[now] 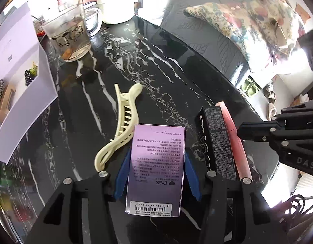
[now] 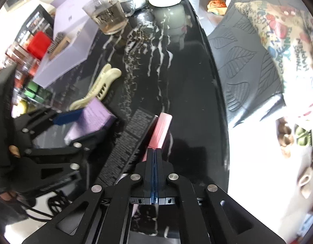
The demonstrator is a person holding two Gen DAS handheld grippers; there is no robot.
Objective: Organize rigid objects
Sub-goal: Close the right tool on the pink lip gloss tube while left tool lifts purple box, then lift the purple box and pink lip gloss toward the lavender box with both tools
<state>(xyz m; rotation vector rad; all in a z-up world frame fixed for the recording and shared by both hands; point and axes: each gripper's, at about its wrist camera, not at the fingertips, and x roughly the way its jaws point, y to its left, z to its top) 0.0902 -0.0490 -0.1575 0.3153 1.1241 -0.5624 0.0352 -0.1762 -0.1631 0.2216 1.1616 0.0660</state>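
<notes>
Free room and obstacles on the black marble table [image 1: 156, 65]. The middle and right of the tabletop lie bare, open to a gripper. At the far edge stand a glass mug [image 1: 70, 34] and a white pot [image 1: 117, 2]. A lilac box [image 1: 20, 77] blocks the left side. Near the front, a cream hair clip [image 1: 122, 122], a purple carton [image 1: 156, 168], a black carton [image 1: 217, 140] and a pink tube [image 1: 235, 140] lie close together, leaving narrow gaps.

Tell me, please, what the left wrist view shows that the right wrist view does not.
Only the left wrist view shows the barcode on the purple box between the left gripper pads. Only the right wrist view shows the right gripper shut, a red box and green boxes. Both show the cream hair clip, black box, pink box and glass mug.
</notes>
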